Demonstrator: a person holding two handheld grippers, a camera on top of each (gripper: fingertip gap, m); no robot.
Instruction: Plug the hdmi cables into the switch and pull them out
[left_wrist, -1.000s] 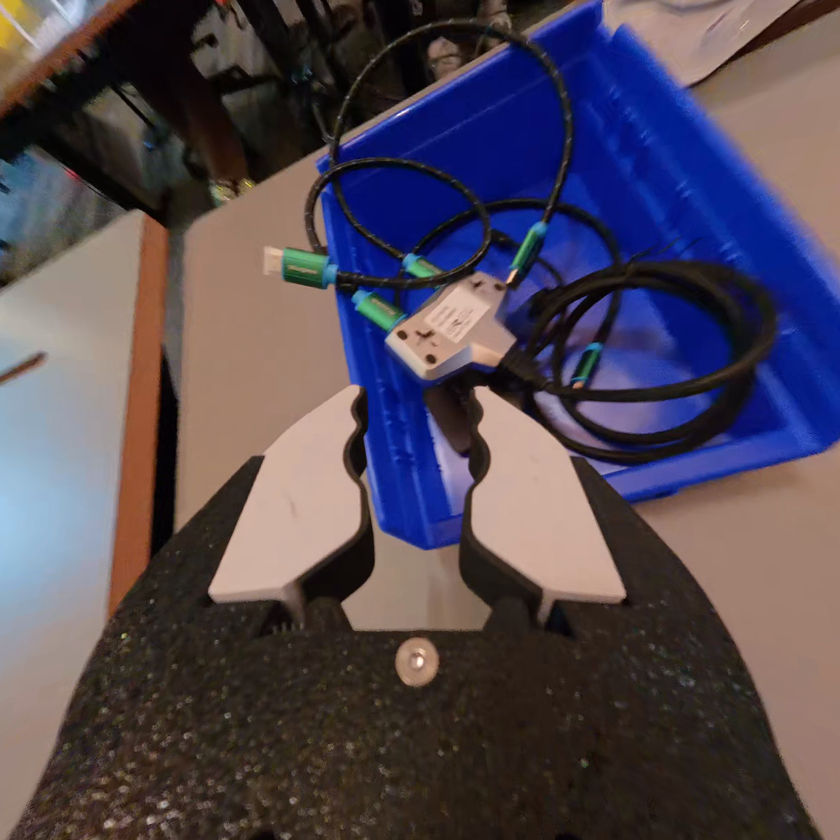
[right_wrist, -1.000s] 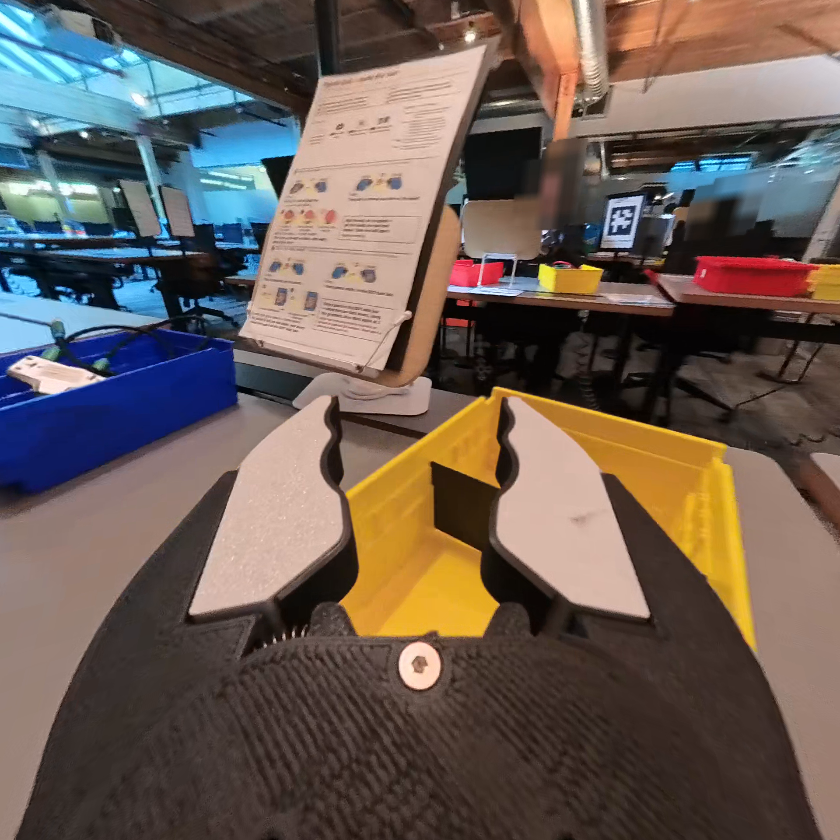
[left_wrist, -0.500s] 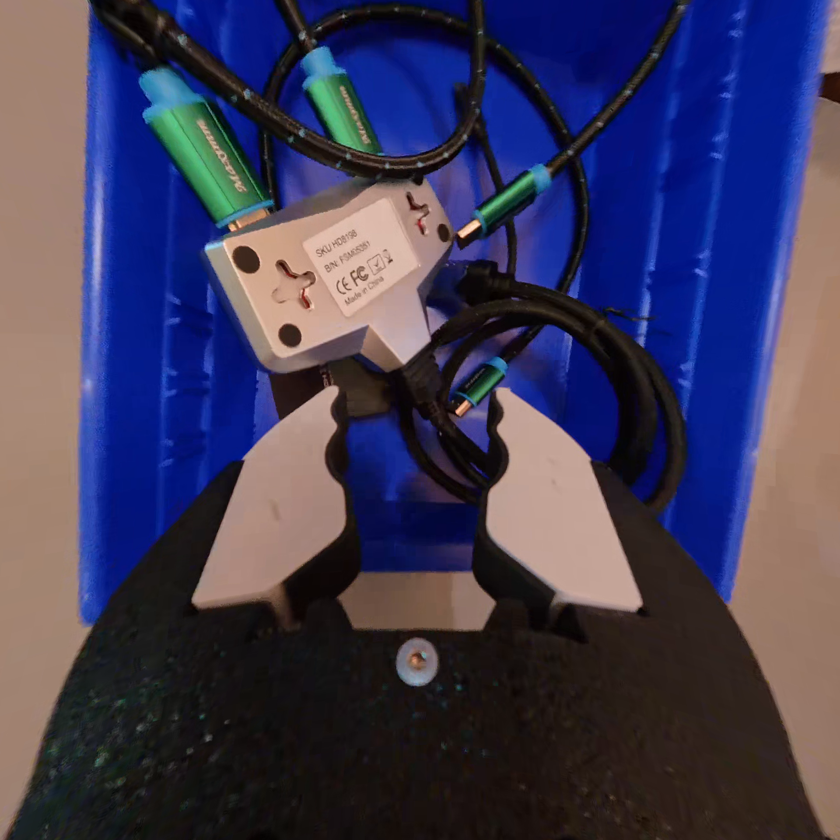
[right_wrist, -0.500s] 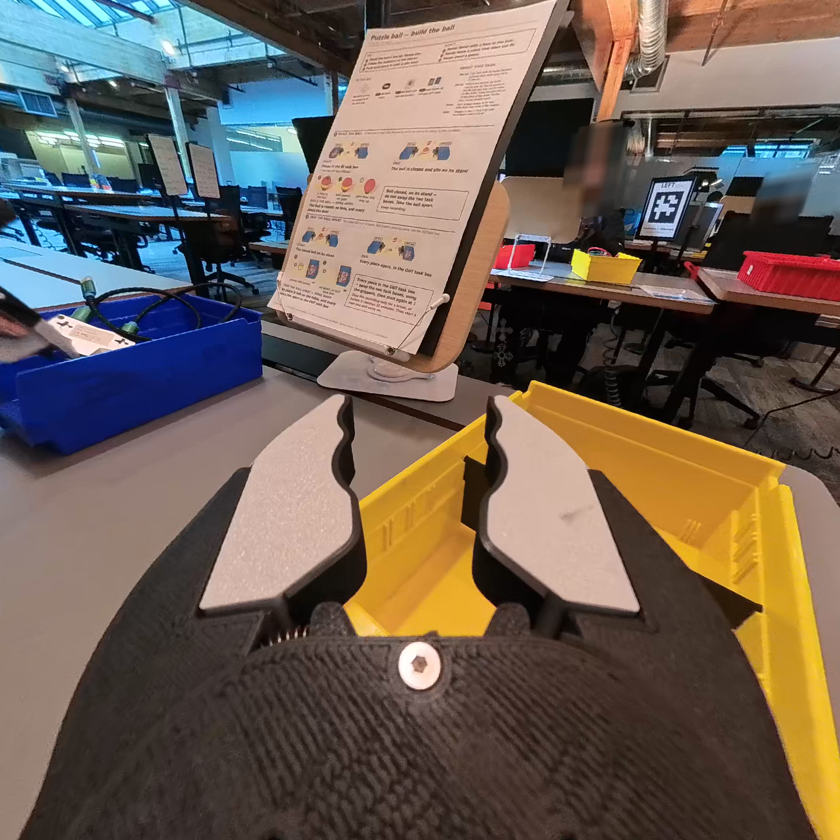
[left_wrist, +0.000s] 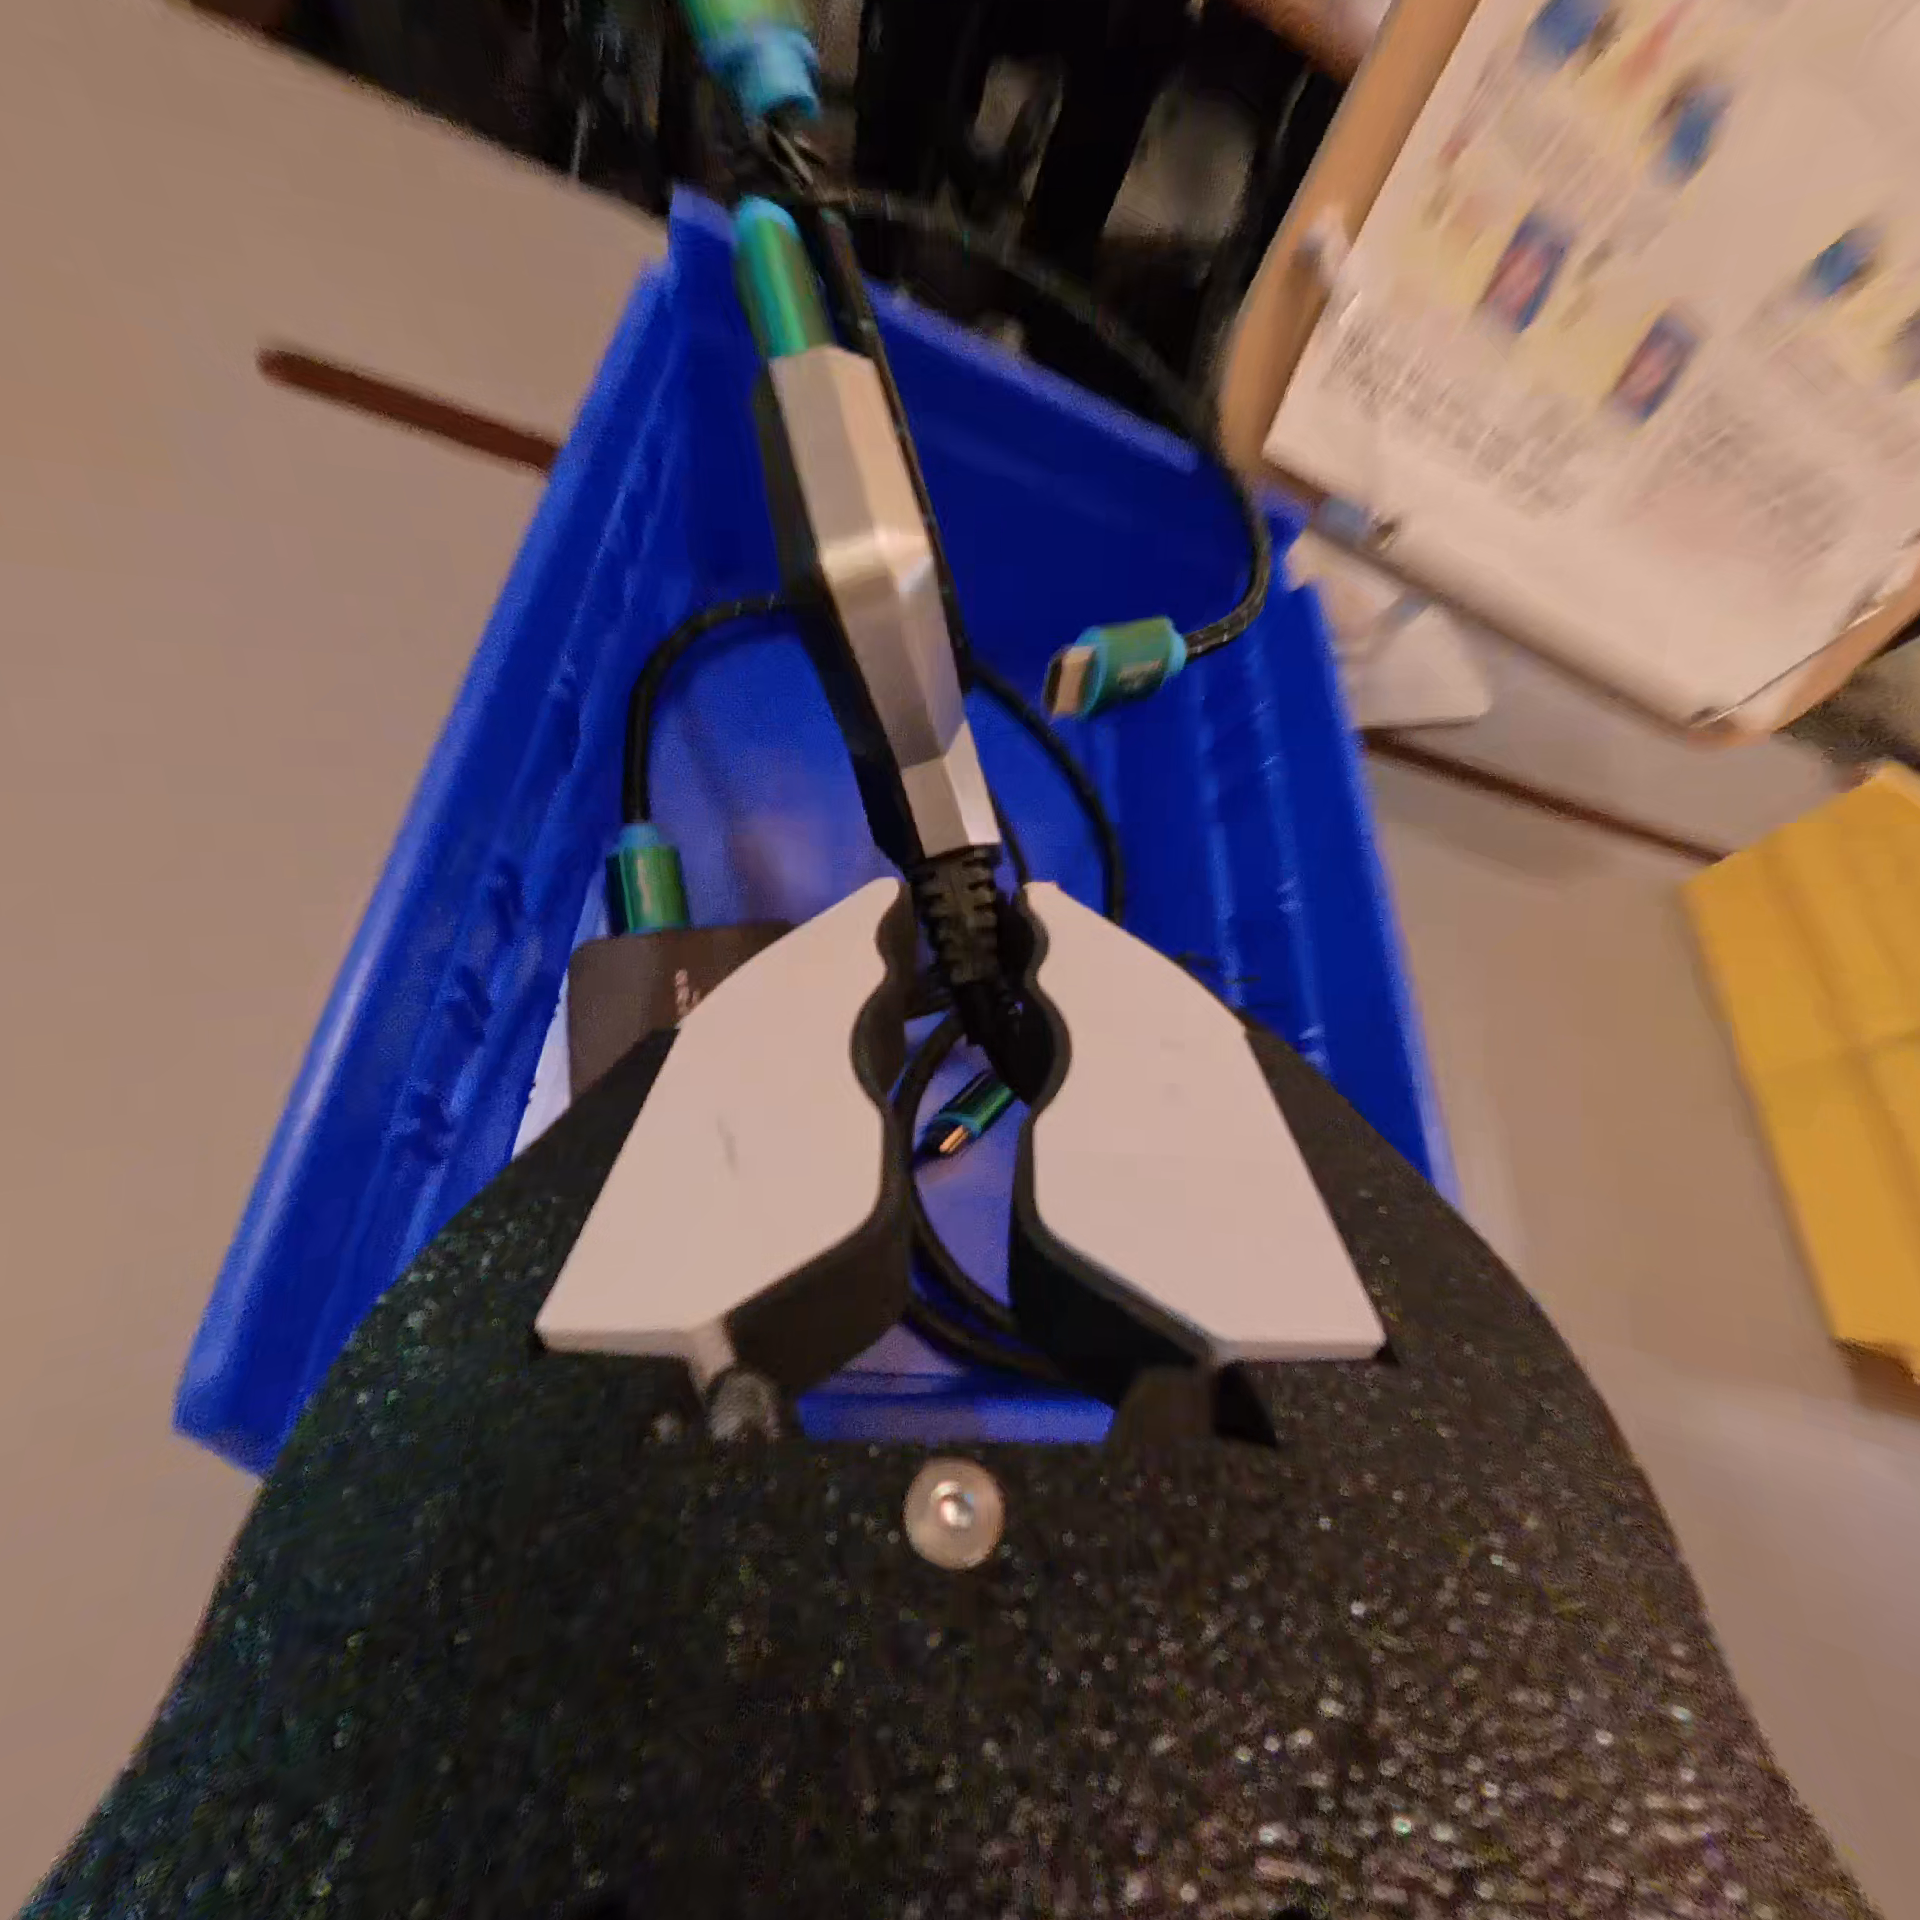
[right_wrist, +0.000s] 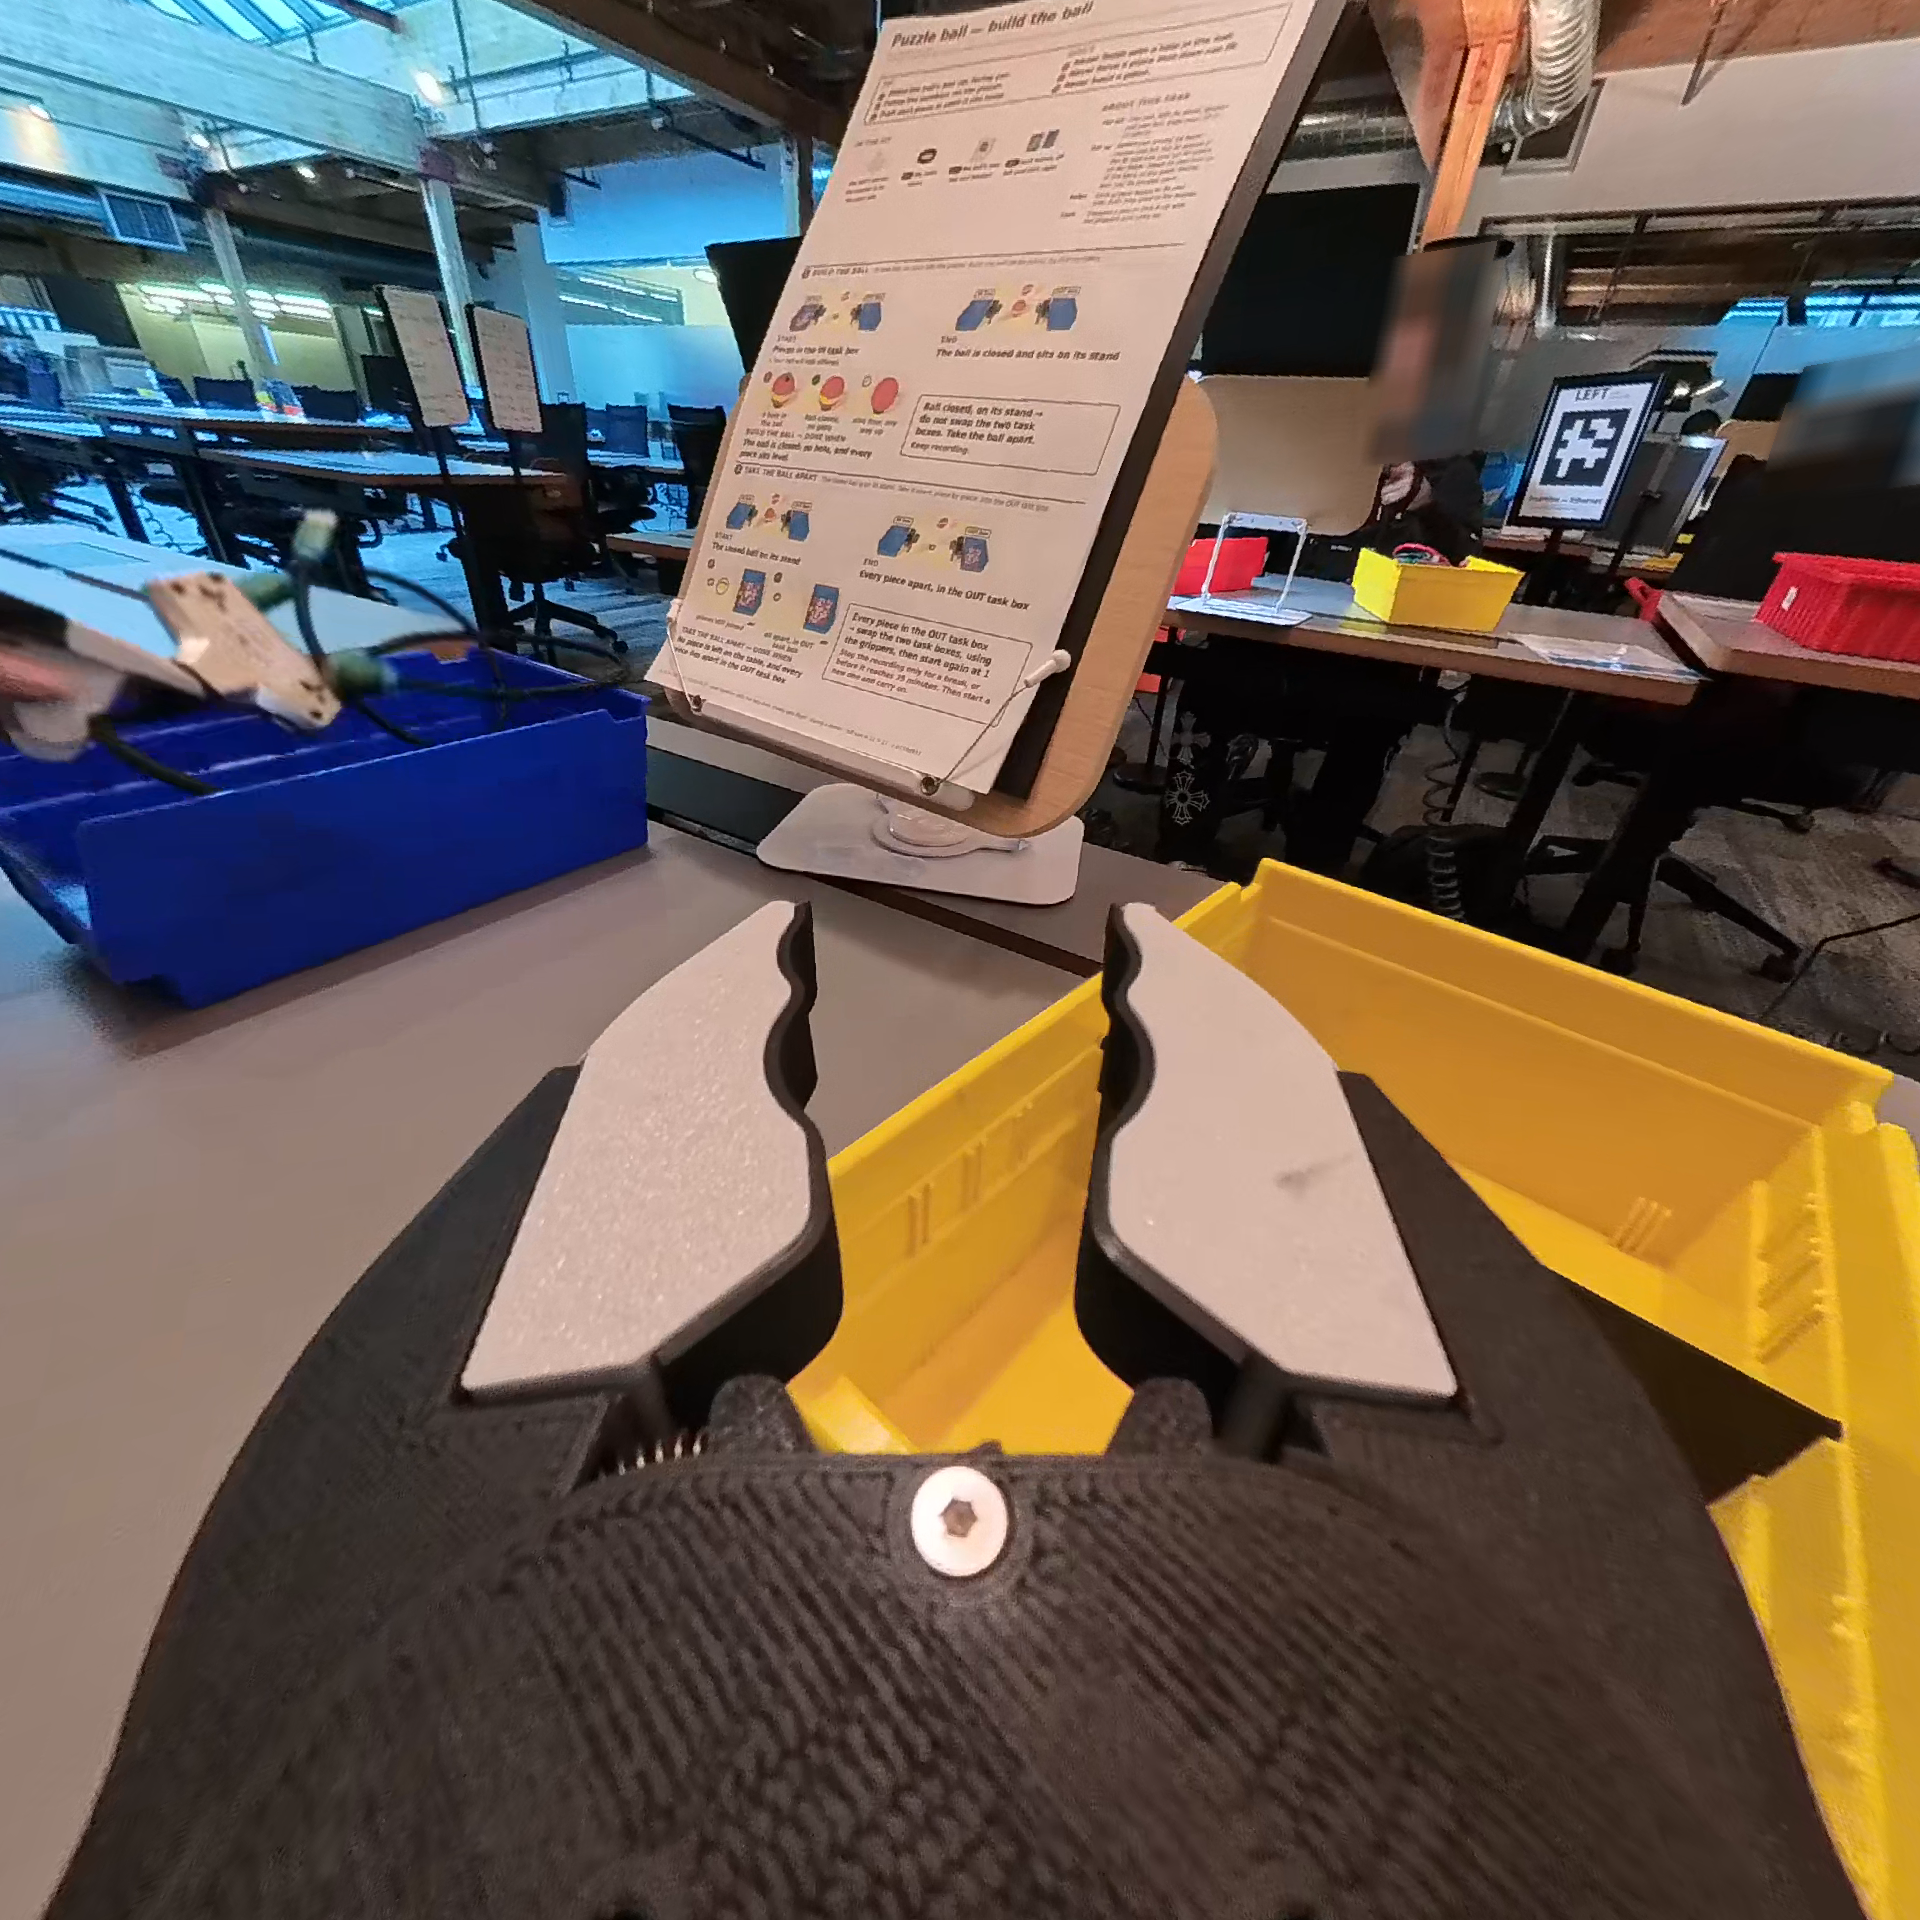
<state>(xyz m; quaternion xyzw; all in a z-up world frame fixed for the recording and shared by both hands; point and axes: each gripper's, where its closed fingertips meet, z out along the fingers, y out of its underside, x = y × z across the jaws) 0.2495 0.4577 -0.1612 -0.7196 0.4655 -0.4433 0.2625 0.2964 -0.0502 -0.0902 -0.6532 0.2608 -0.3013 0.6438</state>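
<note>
My left gripper (left_wrist: 961, 914) is shut on the black ribbed cable end of the silver HDMI switch (left_wrist: 878, 582) and holds it edge-on above the blue bin (left_wrist: 1278, 831). A green HDMI plug (left_wrist: 779, 275) sits in the switch's far end. Another green plug (left_wrist: 1117, 665) hangs loose to the right, and one (left_wrist: 644, 873) lies in the bin at the left. In the right wrist view the lifted switch (right_wrist: 244, 649) shows above the blue bin (right_wrist: 343, 831) at the far left. My right gripper (right_wrist: 956, 935) is open and empty over the near corner of the yellow bin (right_wrist: 1507, 1143).
A tilted instruction board on a wooden stand (right_wrist: 956, 416) stands at the table's back between the two bins; it also shows in the left wrist view (left_wrist: 1621, 343). The yellow bin's corner (left_wrist: 1829, 1091) lies right of the blue bin. Grey tabletop (right_wrist: 260, 1143) lies between the bins.
My left gripper has closed on the switch's cable end and lifted the switch out of the blue bin, turning it edge-on. My right gripper has stayed open and shifted slightly over the yellow bin.
</note>
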